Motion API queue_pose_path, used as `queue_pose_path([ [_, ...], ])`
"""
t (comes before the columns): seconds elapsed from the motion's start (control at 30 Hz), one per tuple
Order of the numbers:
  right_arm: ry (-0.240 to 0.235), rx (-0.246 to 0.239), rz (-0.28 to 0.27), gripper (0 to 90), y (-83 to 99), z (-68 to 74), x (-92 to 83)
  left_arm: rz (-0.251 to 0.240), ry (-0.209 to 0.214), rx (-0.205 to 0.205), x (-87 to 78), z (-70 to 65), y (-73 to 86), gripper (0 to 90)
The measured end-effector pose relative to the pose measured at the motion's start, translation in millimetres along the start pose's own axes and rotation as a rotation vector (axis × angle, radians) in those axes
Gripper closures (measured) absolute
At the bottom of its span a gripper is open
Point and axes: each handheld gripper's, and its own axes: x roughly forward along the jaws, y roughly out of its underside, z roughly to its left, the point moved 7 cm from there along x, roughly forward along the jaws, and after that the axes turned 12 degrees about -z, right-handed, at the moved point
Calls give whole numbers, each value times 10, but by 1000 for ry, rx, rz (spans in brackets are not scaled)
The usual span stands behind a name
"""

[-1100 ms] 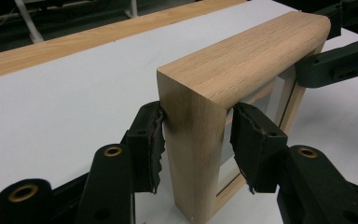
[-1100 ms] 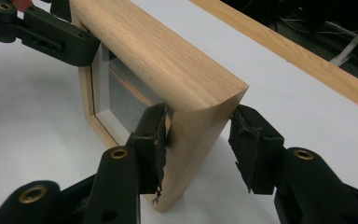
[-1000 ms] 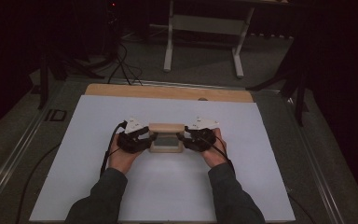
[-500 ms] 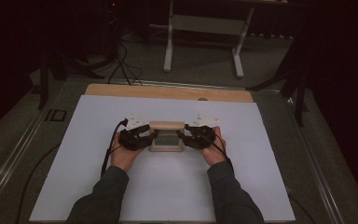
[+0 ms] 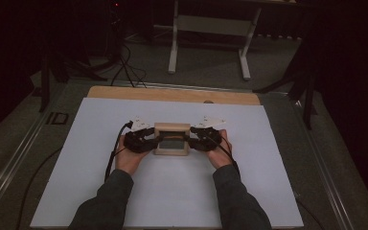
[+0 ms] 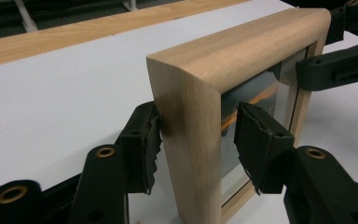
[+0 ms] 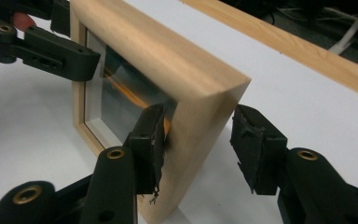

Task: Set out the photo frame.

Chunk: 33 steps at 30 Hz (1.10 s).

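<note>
While the wooden picture frame (image 5: pixel 172 139) stood upright mid-table on the white sheet (image 5: pixel 76 182), left gripper (image 6: pixel 196 144) and right gripper (image 7: pixel 200 144) straddled its side rails, jaws just opening, pads slack. Rigid, light, glass-fronted: grip wood, never the pane.

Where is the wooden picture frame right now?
In the high view, the wooden picture frame stands mid-table on the white sheet, between the left gripper and the right gripper.
</note>
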Motion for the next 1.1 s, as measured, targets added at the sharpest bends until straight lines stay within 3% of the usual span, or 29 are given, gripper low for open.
queue_pose_path([
  [0.6,-10,24,35,446,98,19,18,19,10,-22,-8,10,21,396],
  [0.67,-31,43,50,420,123,34,-7,26,10,-37,-53,22,8,361],
  [0.77,-25,45,56,388,117,31,-44,19,4,-39,-99,35,-6,345],
  [1.1,-18,68,21,290,24,-5,-224,-19,-10,-28,-294,74,-61,334],
])
